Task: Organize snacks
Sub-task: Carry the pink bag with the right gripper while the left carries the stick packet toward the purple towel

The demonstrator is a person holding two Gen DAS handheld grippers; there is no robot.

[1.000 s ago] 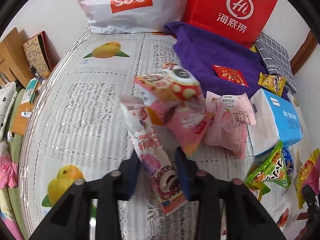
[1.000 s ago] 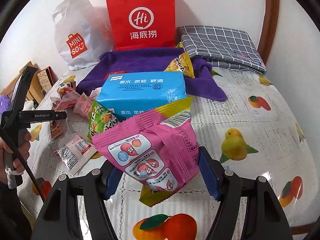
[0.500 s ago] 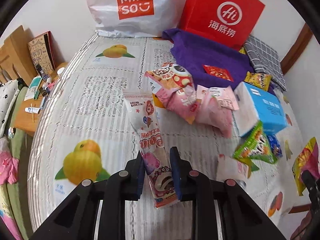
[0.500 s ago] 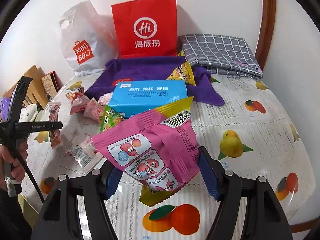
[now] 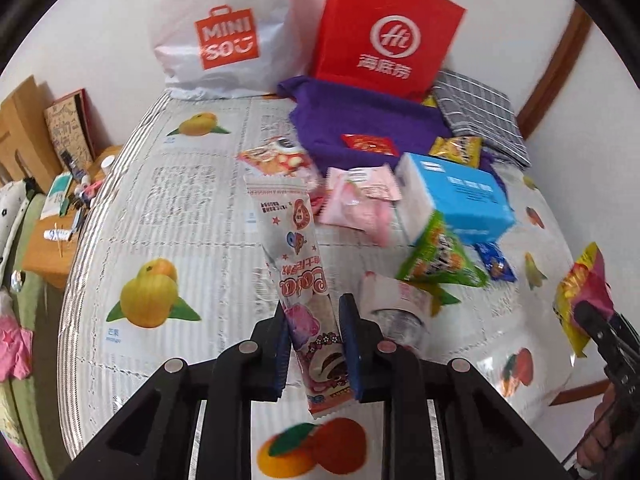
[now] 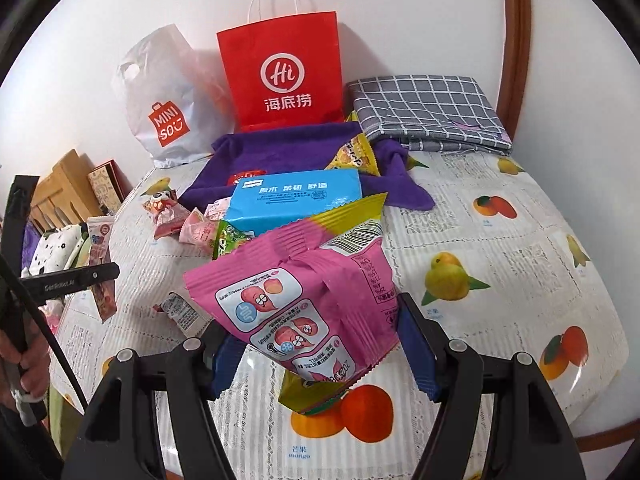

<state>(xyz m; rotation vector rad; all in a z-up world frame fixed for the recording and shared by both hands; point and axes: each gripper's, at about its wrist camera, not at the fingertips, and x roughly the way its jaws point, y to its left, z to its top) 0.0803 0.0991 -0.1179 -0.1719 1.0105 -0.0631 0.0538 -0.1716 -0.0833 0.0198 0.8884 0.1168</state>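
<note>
Hidden, cropped and blurred parts

Tissue box (image 6: 296, 196) front lower edge sits behind the pink bag (image 6: 308, 304); green packet (image 6: 232, 236) shows only a corner there; red packet (image 6: 248, 176) on the purple cloth (image 6: 288, 148) is mostly covered by the box; left view is motion-blurred, red bag (image 5: 384, 36) lettering smeared; small print on the long wrapper (image 5: 298, 256) unreadable; desk clutter (image 5: 76, 200) too small to tell.

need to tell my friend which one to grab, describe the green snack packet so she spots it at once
Find the blue tissue pack in the middle of the fruit-print tablecloth. The green snack packet leans against its near corner. It is the only bright green wrapper, among pink and white ones.
</note>
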